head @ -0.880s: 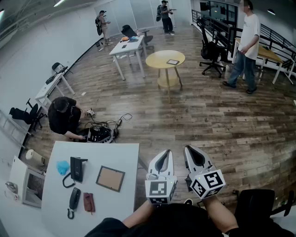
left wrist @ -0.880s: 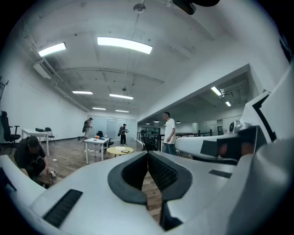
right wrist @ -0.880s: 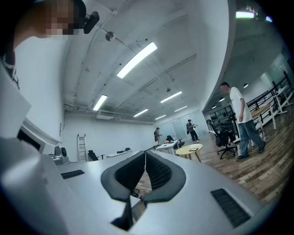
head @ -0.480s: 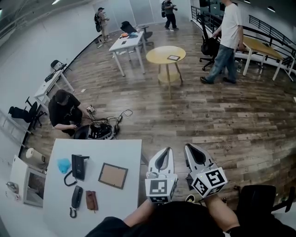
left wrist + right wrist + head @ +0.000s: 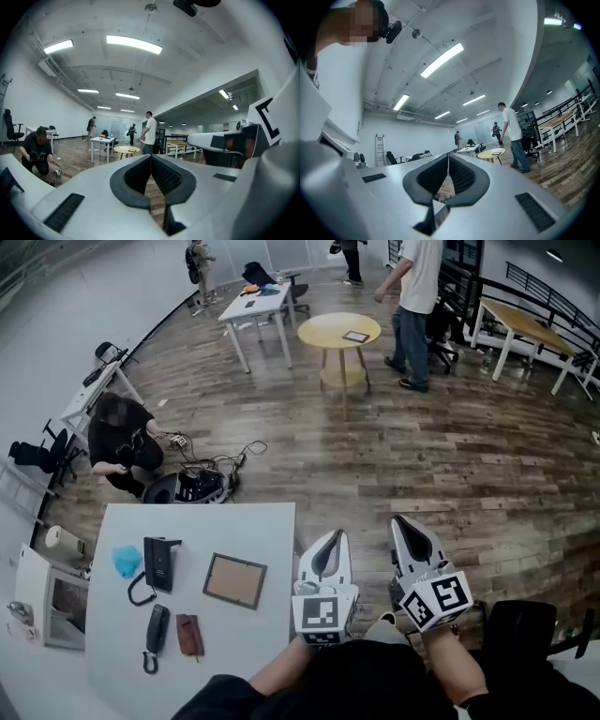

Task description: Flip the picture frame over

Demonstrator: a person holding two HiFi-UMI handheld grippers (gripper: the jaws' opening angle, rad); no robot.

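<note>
Left gripper and right gripper: fingers clenched together, empty, just beyond the table edge. Picture frame lies flat on the table, left of the left fingers, apart.

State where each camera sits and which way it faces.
Head view: on the person's head, steeply down at the white table, picture frame, left gripper, right gripper and forearms.
Left gripper view: on the left gripper, level along its shut jaws; right gripper at right.
Right gripper view: on the right gripper, level along its shut jaws.
Both gripper views share the round yellow table and white-shirted person.
</note>
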